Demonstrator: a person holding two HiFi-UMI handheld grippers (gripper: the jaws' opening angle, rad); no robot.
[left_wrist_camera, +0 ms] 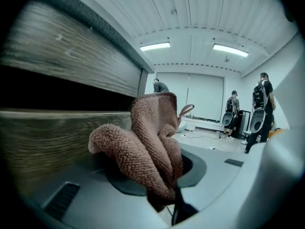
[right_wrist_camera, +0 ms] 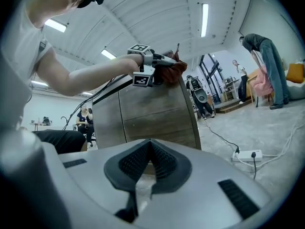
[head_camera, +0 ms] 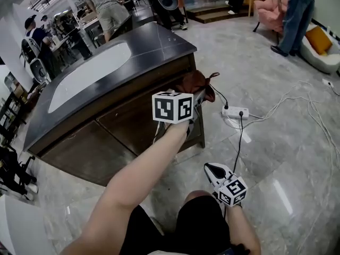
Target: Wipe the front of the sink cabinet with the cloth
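The right gripper is held low beside the knee, its jaws brought together on nothing. The sink cabinet is presented front-on. The left gripper is clamped on the brown cloth, which is held at the front's upper right corner, apparently touching it.

Place: large open indoor hall, studio-like | Centre: freestanding dark-topped wooden sink cabinet on polished grey marble-tile floor | Right: white power strip, trailing cables | Upper right: pink sofa
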